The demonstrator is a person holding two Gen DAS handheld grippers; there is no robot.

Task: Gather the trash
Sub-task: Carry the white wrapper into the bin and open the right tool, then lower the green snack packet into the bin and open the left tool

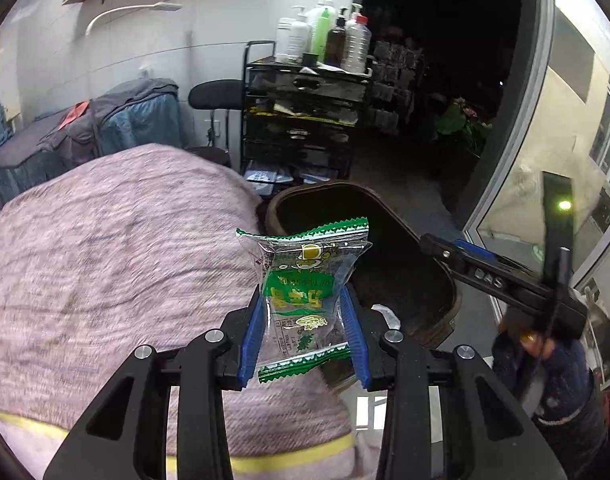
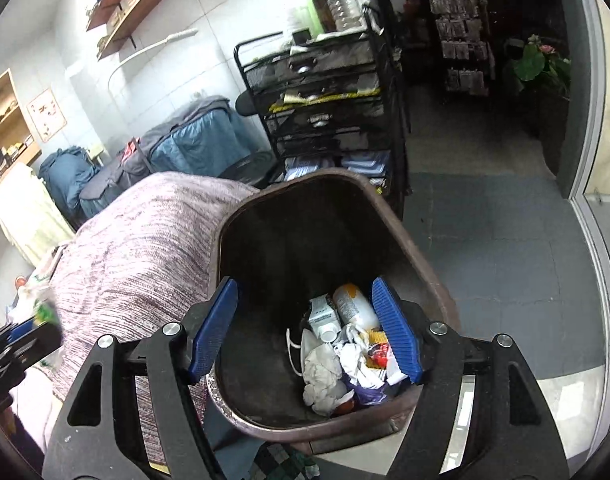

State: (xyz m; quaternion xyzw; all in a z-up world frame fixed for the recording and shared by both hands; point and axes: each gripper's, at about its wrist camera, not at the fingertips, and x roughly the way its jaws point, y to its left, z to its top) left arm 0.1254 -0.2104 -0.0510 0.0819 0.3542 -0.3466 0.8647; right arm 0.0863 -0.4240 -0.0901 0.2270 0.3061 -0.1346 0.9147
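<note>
**A:** ok so what's going on with the green snack wrapper (image 1: 305,292)? Looks like it's the thing being binned.

**B:** yep. It's a crinkly clear-and-green packet with zigzag ends and a little cartoon on it, looking empty or close to it. It's standing upright between the blue pads of the left gripper (image 1: 305,340), whose jaws are pinching its lower half while the top is sticking up free. It's hovering over the pinkish woven blanket (image 1: 105,260), just beside the brown trash bin (image 1: 405,280).

**A:** so which step is that?

**B:** I'd say it's carrying the piece toward the bin. Next move needs the wrapper over the bin mouth, then the jaws letting go. It's light, so it might cling to a pad.

**A:** and the other hand?

**B:** the right gripper (image 2: 305,332) is hanging right over the bin, jaws standing wide with nothing between them. Crumpled paper (image 2: 321,372) and a small carton (image 2: 324,314) are sitting at the bottom.
</note>
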